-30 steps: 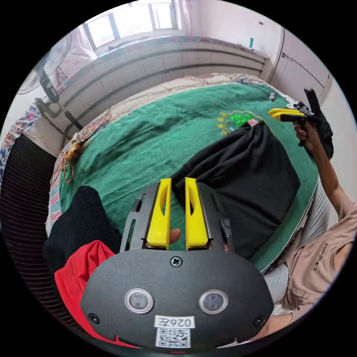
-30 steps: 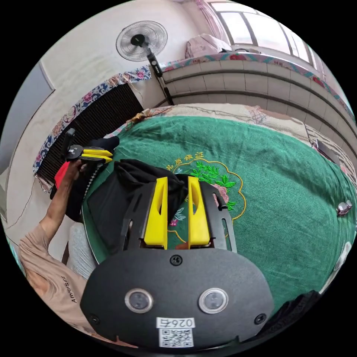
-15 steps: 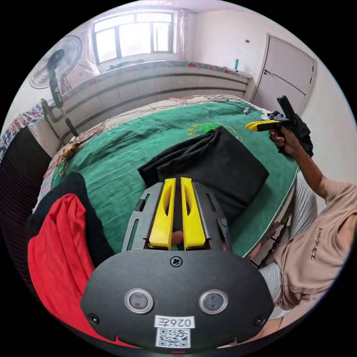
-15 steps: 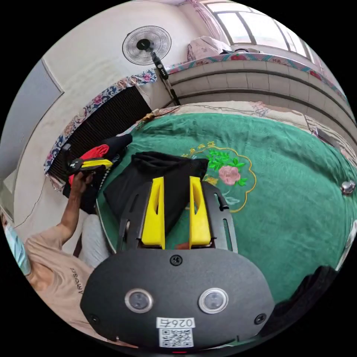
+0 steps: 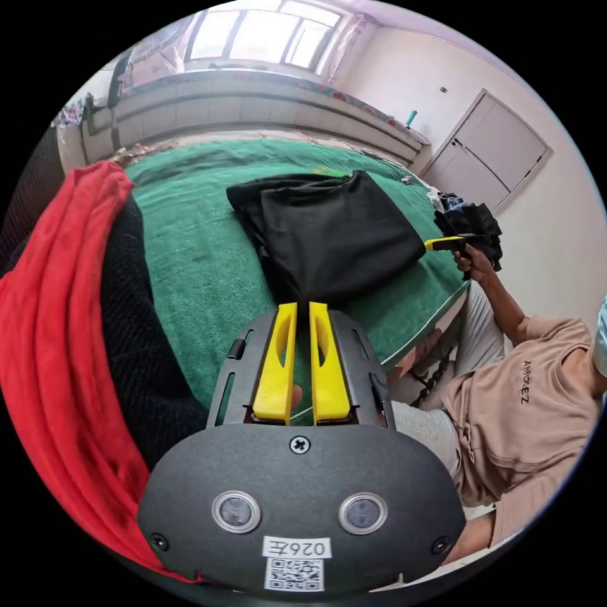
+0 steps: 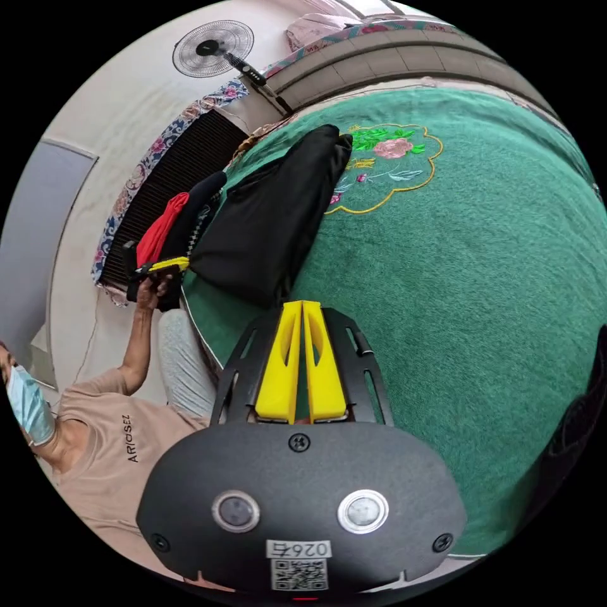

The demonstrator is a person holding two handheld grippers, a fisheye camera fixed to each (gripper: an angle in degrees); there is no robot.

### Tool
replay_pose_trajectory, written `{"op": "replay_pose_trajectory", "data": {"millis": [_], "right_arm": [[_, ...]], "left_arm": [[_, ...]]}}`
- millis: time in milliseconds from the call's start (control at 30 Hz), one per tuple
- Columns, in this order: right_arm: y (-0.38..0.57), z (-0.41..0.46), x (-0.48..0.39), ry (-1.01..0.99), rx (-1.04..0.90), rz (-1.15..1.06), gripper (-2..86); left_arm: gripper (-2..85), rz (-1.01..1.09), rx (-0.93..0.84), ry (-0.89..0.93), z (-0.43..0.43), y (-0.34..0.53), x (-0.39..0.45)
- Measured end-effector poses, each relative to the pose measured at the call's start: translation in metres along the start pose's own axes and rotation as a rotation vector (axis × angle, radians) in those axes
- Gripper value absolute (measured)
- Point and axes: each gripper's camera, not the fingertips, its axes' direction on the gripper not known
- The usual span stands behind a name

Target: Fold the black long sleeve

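Both hand-held grippers have backed off the shirt in the last sec. Left hand-held gripper (image 5: 297,313) has its jaws nearly together w/ nothing between them, hanging just off the near corner of the black long sleeve (image 5: 335,234). Right hand-held gripper (image 6: 301,310) went from jaws apart to pressed together, also empty, pulled toward the edge of the bed (image 6: 474,253).

The shirt now sits as a compact folded bundle on the green embroidered cover, near the person's side, so imo the fold is basically done, maybe a last tidy left.

Hard to see: sleeves and collar are tucked out of sight, so can't tell how neat it is inside. Red garment (image 5: 44,329) and another dark one crowd the left gripper view, cut off at the rim; they look draped over sth, can't say what.
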Motion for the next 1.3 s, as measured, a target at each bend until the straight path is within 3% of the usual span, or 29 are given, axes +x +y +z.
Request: {"op": "replay_pose_trajectory", "data": {"millis": [67, 133, 200, 333, 367, 400, 467, 500, 667, 767, 933, 1200, 1300], "right_arm": [[-0.006, -0.016, -0.018, 0.014, 0.071, -0.052, -1.1], [-0.022, -0.026, -0.044, 0.081, 0.124, -0.136, -1.1], [-0.053, -0.021, -0.078, 0.198, 0.173, -0.268, -1.1], [-0.114, 0.016, -0.093, 0.283, 0.208, -0.358, -1.0], [-0.138, 0.037, -0.083, 0.325, 0.157, -0.354, -1.1], [-0.162, 0.063, -0.063, 0.408, 0.041, -0.303, -1.1], [-0.182, 0.073, -0.031, 0.235, -0.049, -0.216, -1.1], [-0.18, 0.054, -0.02, 0.135, 0.051, -0.156, -1.0], [-0.134, 0.003, -0.004, 0.111, 0.192, -0.077, 3.0], [-0.111, 0.009, 0.014, -0.036, 0.148, 0.006, 7.3], [-0.114, 0.038, 0.037, -0.2, 0.123, 0.091, 14.9], [-0.153, 0.084, 0.018, -0.35, 0.107, 0.052, 13.2], [-0.158, 0.096, 0.004, -0.348, 0.092, 0.047, 11.4]], "left_arm": [[-0.4, 0.082, 0.097, -0.098, -0.013, -0.016, 0.023], [-0.7, 0.192, 0.076, -0.11, -0.001, -0.044, 0.042], [-0.9, 0.312, 0.014, -0.128, 0.042, -0.085, 0.058], [-0.9, 0.348, -0.192, -0.286, 0.143, -0.131, 0.042], [-0.9, 0.333, -0.366, -0.279, 0.183, -0.136, 0.024], [-0.9, 0.29, -0.304, -0.201, 0.178, -0.139, 0.007], [-0.9, 0.13, -0.256, -0.106, 0.149, -0.143, -0.024], [-0.8, 0.076, -0.16, -0.087, 0.122, -0.134, -0.04], [2.3, -0.087, 0.03, -0.03, 0.051, -0.074, -0.087], [9.4, -0.148, -0.048, 0.087, 0.069, -0.055, -0.109], [12.4, -0.225, -0.155, 0.196, 0.121, -0.051, -0.143], [17.0, -0.321, -0.115, 0.418, 0.13, -0.036, -0.17], [14.6, -0.303, -0.15, 0.315, 0.129, -0.032, -0.162]]}}
